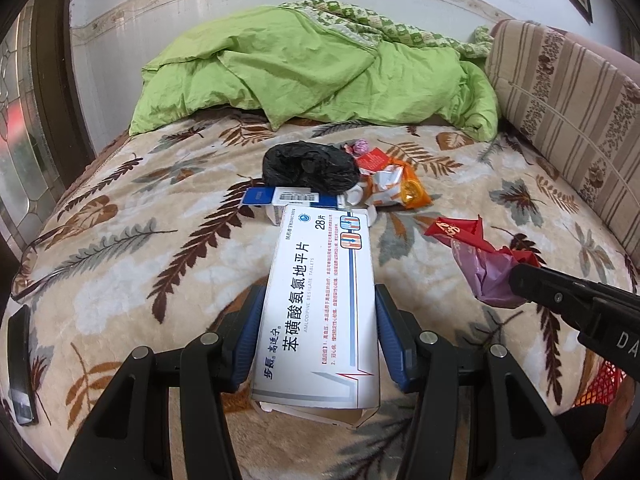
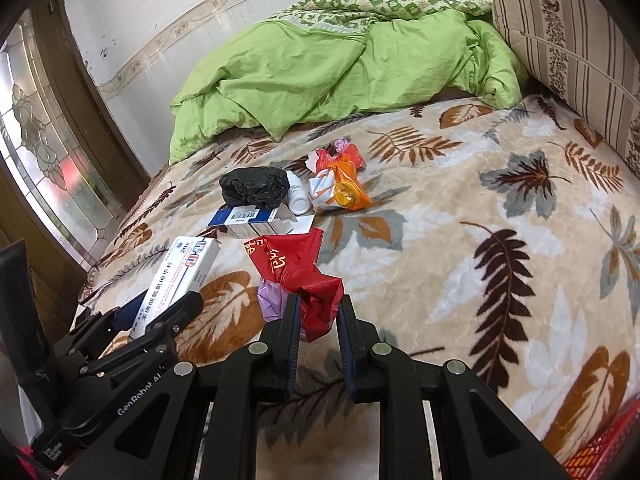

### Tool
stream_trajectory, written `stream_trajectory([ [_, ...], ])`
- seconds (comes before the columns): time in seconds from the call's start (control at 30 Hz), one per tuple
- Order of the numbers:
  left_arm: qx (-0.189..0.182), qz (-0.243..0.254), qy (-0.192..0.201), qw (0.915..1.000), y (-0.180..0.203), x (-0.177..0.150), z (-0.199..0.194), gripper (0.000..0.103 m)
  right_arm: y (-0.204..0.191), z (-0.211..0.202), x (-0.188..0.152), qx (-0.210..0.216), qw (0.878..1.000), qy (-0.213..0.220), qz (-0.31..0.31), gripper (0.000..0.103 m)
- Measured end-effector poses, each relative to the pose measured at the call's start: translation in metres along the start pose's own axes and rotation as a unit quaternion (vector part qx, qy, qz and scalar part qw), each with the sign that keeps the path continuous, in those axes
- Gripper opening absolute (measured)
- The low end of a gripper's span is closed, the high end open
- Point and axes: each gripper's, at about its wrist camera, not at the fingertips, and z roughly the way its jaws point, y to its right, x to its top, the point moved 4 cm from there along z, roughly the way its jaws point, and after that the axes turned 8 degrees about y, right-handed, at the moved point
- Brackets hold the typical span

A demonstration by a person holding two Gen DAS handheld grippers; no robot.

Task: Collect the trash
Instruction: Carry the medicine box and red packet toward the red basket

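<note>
My left gripper (image 1: 320,300) is shut on a long white medicine box (image 1: 320,304), held lengthwise above the leaf-patterned blanket; the same box (image 2: 176,276) and left gripper (image 2: 160,300) show at the lower left of the right wrist view. My right gripper (image 2: 318,300) is shut on a crumpled red wrapper with a purple bag (image 2: 300,276), seen from the left wrist as a red and purple bundle (image 1: 484,264) at the black fingers (image 1: 528,280). Farther up the bed lie a black plastic bag (image 1: 310,168), a blue-and-white box (image 1: 288,200), a white bottle (image 2: 298,194) and orange and red wrappers (image 2: 340,184).
A green duvet (image 1: 312,72) is heaped at the head of the bed. A striped cushion (image 1: 568,112) runs along the right side. A dark flat object (image 1: 20,364) lies at the bed's left edge. Red mesh (image 2: 600,452) shows at the lower right. A glass-panelled door (image 2: 44,152) stands left.
</note>
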Motion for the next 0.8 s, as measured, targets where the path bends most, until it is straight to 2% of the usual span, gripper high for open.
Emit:
stream_trajectory([
  [0.17,-0.006,0.006,-0.005,1.0000,0.008,-0.004,-0.005,0.052,0.006,-0.012,-0.003,-0.001,1.000,-0.005,0.013,0.019],
  [0.8,-0.047,0.038,-0.008,0.9981,0.051,-0.006,-0.029,0.052,0.036,-0.073,0.001,-0.010,0.999,0.020,0.047,0.019],
])
